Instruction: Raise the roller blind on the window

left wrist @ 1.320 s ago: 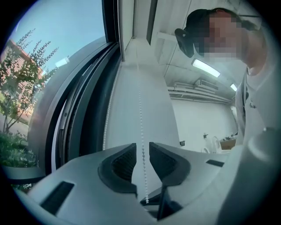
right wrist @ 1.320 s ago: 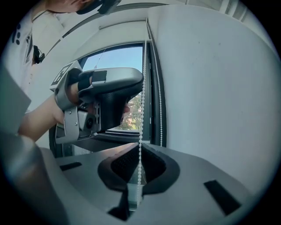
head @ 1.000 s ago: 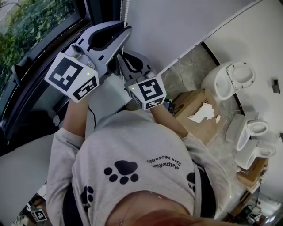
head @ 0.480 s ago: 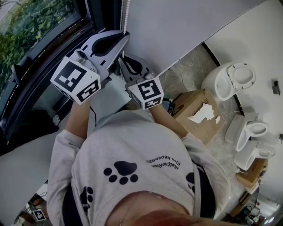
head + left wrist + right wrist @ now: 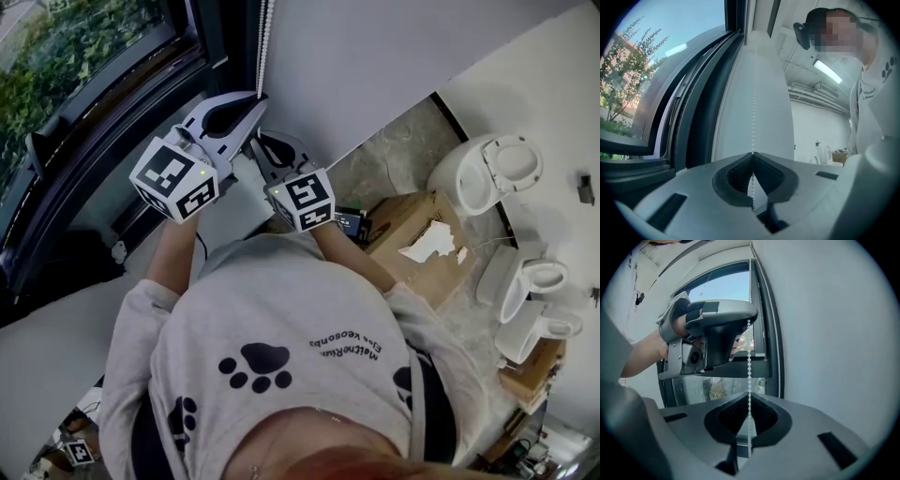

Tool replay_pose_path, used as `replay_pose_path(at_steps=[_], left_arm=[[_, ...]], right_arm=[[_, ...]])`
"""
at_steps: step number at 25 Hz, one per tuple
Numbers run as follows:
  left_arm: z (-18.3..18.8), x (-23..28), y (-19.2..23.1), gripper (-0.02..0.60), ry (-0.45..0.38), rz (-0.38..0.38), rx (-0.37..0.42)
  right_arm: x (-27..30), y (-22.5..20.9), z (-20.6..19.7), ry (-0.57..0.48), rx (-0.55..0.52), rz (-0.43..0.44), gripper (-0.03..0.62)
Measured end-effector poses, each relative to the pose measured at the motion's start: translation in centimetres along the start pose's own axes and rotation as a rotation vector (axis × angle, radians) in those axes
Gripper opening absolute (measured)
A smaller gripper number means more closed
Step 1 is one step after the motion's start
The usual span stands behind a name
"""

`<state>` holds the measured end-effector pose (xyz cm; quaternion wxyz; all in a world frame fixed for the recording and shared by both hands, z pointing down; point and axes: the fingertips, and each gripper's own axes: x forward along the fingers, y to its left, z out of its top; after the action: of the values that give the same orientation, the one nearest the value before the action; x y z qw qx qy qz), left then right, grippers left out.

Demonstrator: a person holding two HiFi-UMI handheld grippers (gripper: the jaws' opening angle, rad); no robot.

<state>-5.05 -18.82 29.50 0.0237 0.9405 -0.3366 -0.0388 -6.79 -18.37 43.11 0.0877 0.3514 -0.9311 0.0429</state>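
Left gripper was closed, its dark pads pinched together on the bead chain, which ran straight up from the pads across the pale wall just beside the window frame. My right gripper was closed as well, pads meeting on the same strand of bead chain. From that gripper view I saw the left gripper higher up that strand, in front of the window frame, with my hand around its handle. A second strand hung free along the side of the window frame nearest the wall, apart from both grippers.

Seen from my head, both grippers sat close together at the foot of the window frame, the left gripper nearer the frame and the right gripper just beside it, with the bead chain dropping down the frame's edge to them. A cardboard box and white toilet bowls stood on the floor, well apart from the window frame.
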Motion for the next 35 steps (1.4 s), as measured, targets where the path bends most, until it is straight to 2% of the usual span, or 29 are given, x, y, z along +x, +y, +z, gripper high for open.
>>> replay_pose_path(at_steps=[7, 10, 13, 14, 15, 16, 20, 27, 31, 35], left_arm=[[-3.3, -0.5, -0.1, 0.012, 0.029, 0.000, -0.051], [-3.7, -0.5, -0.2, 0.011, 0.026, -0.002, -0.067], [-3.7, -0.4, 0.0, 0.011, 0.023, -0.002, -0.072], [-3.7, -0.5, 0.1, 0.011, 0.020, 0.001, -0.074], [-3.7, -0.5, 0.2, 0.011, 0.017, 0.002, -0.077], [-3.6, -0.5, 0.3, 0.011, 0.013, 0.002, -0.081], [-3.6, -0.4, 0.2, 0.011, 0.007, -0.008, -0.082], [-3.5, -0.4, 0.1, 0.011, -0.008, -0.022, -0.101], [-3.5, -0.4, -0.1, 0.011, -0.010, -0.023, -0.102], [-3.5, -0.4, -0.3, 0.011, -0.018, -0.020, -0.108]], right_arm=[[0.1, 0.3, -3.4, 0.067, 0.017, 0.008, 0.018], [0.0, 0.2, -3.9, 0.069, 0.007, 0.003, 0.018], [0.0, 0.5, -4.0, 0.096, 0.004, 0.035, 0.019], [0.0, 0.7, -3.9, 0.101, 0.016, 0.051, 0.054], [-0.2, 0.7, -3.5, 0.097, 0.033, 0.063, 0.120], [-0.6, 0.7, -2.9, 0.082, 0.052, 0.070, 0.140], [-3.2, -0.1, 2.5, -0.044, 0.105, 0.070, 0.139], [-6.6, -0.3, 13.9, -0.236, 0.019, 0.081, 0.132], [-6.5, -0.4, 17.6, -0.274, -0.030, 0.079, 0.112], [-5.2, -0.6, 19.3, -0.278, -0.050, 0.070, 0.101]])
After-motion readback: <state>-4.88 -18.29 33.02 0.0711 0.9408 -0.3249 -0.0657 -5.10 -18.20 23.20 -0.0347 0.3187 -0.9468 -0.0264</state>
